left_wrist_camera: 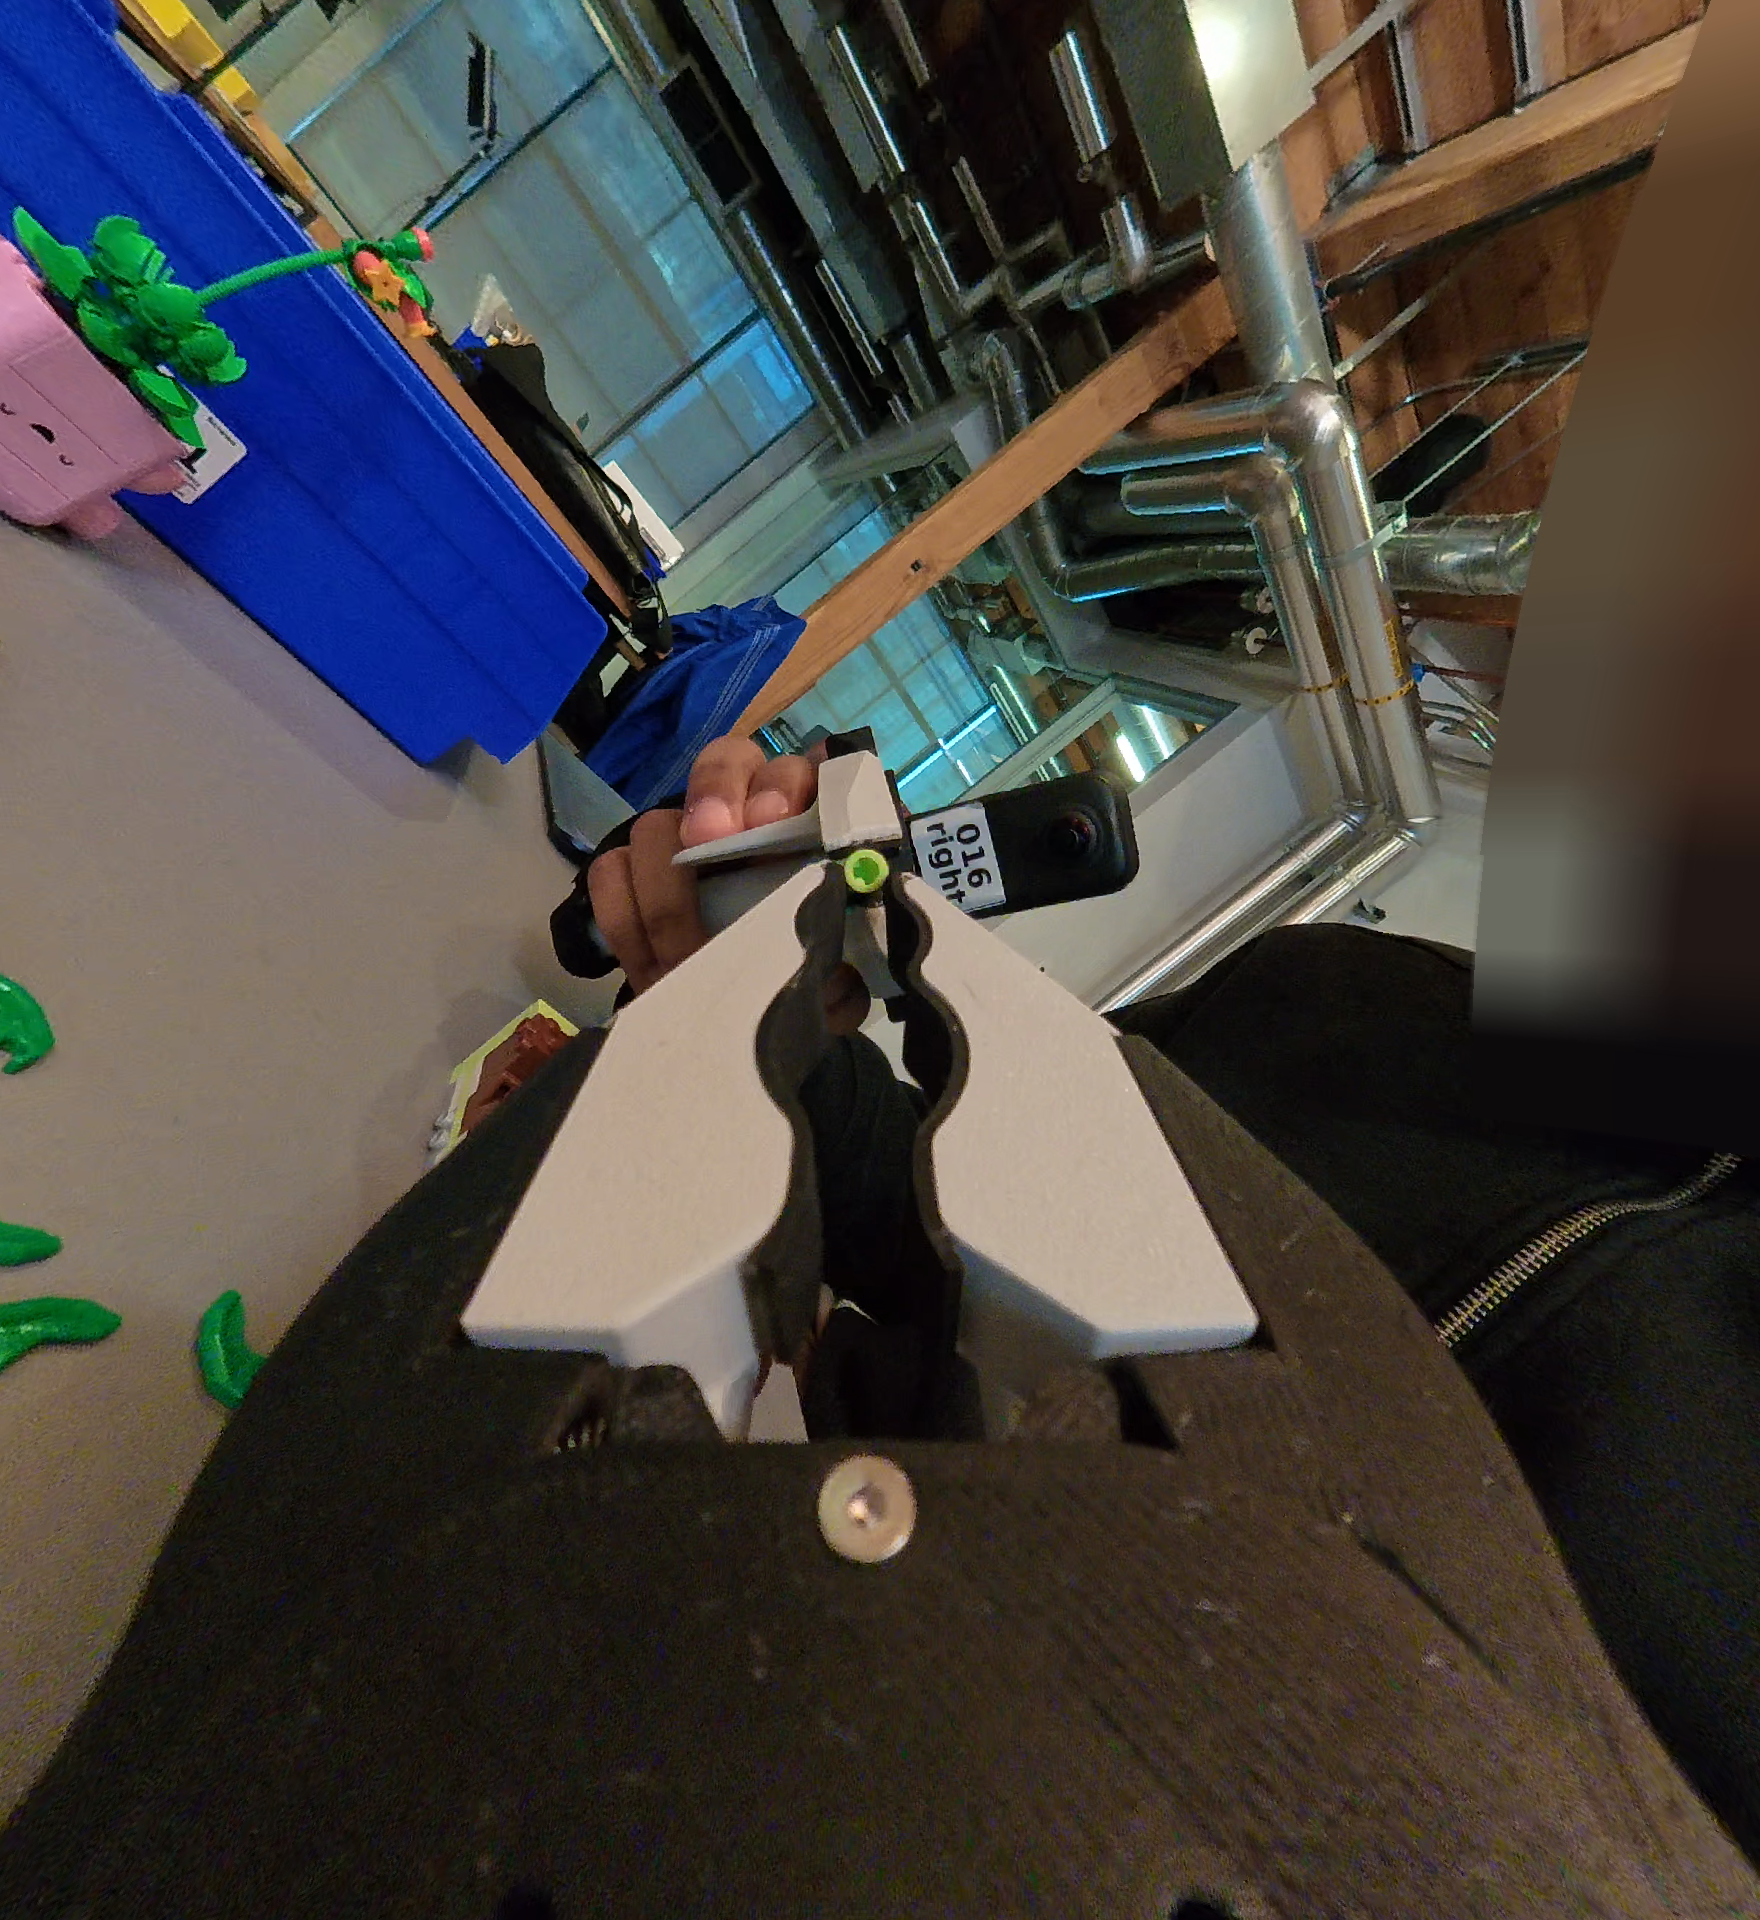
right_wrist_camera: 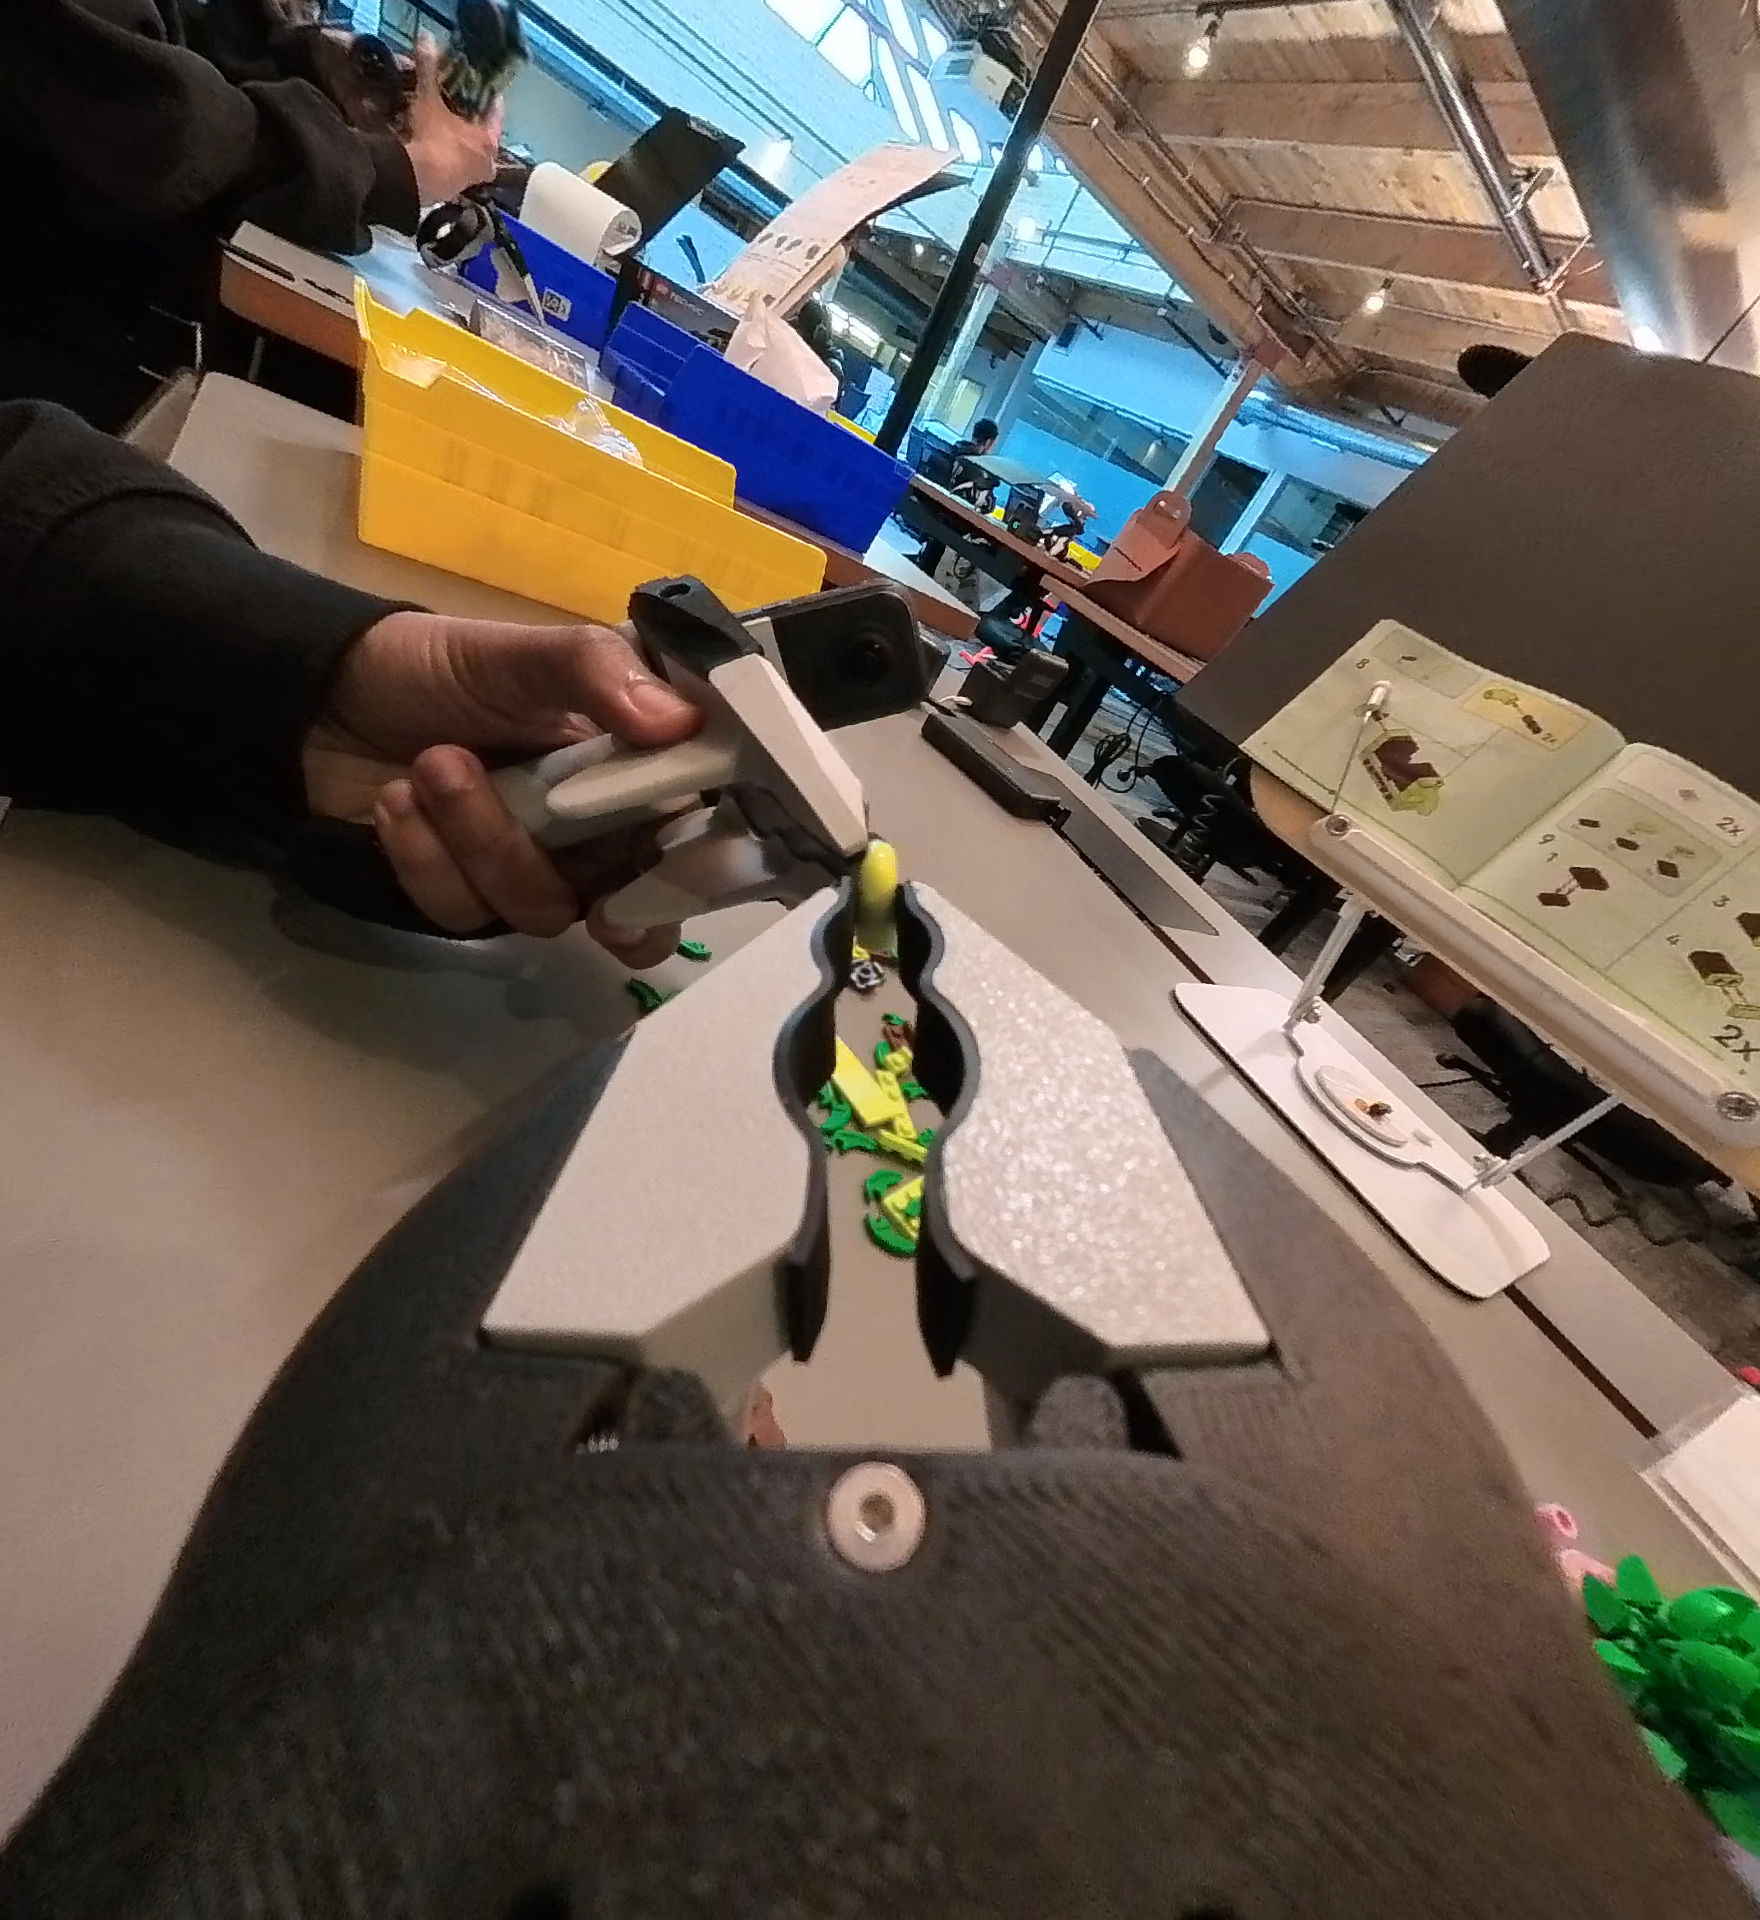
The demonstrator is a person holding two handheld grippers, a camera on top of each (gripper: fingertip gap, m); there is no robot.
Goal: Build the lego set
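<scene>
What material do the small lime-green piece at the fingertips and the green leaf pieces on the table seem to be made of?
Lime-green piece: apparently hard moulded plastic, smooth and slightly glossy, with a clean round end and socket. Both the left gripper and the right gripper pinch it.

Green leaf pieces: also likely rigid plastic, shiny, with bright highlights and crisp curved edges, lying on the grey table.

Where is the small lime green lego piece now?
The lime piece is in the air between the tips of the two claws, left claw and right claw, above the table; both wrist views show it at centre.
</scene>
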